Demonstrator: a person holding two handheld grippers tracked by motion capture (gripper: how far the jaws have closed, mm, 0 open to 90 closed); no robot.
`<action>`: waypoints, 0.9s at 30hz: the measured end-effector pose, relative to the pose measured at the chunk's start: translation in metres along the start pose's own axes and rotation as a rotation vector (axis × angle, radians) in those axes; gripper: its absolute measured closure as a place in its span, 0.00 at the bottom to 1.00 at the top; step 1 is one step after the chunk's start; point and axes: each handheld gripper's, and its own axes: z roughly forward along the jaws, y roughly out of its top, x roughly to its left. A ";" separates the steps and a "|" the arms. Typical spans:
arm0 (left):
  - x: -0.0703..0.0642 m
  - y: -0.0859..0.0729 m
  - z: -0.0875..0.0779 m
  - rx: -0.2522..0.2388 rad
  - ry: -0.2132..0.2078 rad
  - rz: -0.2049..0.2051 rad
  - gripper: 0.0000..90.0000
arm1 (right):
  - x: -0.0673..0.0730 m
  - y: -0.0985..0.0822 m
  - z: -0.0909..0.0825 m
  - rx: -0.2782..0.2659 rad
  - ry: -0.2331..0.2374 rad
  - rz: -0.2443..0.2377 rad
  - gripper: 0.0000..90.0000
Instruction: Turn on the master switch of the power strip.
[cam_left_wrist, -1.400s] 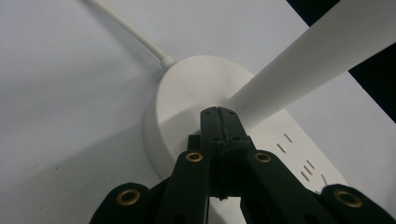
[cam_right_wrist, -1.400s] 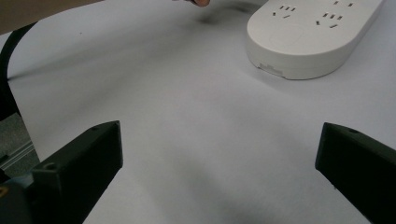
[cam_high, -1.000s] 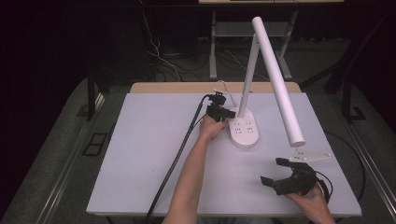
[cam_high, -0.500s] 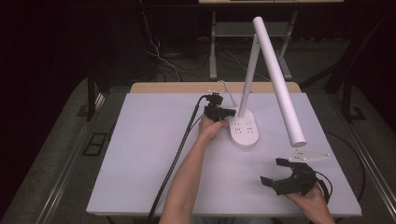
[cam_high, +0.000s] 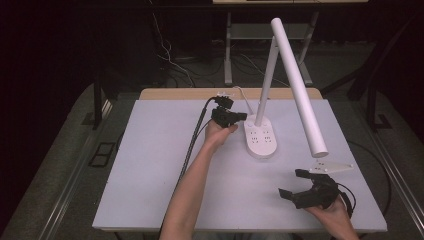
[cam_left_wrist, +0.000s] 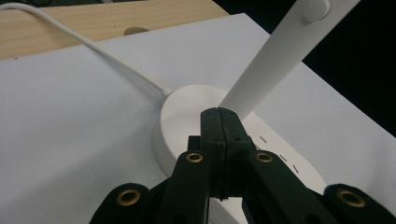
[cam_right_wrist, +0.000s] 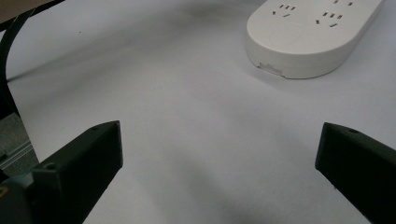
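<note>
By the tabletop's far edge nothing's moved: left tool (cam_left_wrist: 218, 116) stays pinched empty at the lamp (cam_high: 261, 139); right tool (cam_high: 300, 185) gapes empty.

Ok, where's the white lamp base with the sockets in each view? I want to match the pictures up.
High view: the lamp base sits at table centre, toward the far edge, just right of the left gripper.
Left gripper view: centre, directly under and behind the shut jaws, its cord running to the upper left.
Right gripper view: top right corner, beyond the open jaws.
Shared landmark: the socket slots on the base's top face.
</note>
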 end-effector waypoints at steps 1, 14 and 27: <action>0.000 0.000 -0.003 -0.004 0.001 0.002 1.00 | 0.000 0.000 0.000 0.000 0.000 0.000 0.00; -0.002 0.002 -0.043 -0.037 0.004 0.018 0.92 | 0.000 0.000 -0.001 -0.003 -0.005 0.005 0.00; 0.001 -0.008 -0.084 -0.046 -0.021 0.050 0.40 | 0.001 0.001 -0.001 -0.007 -0.003 -0.001 0.00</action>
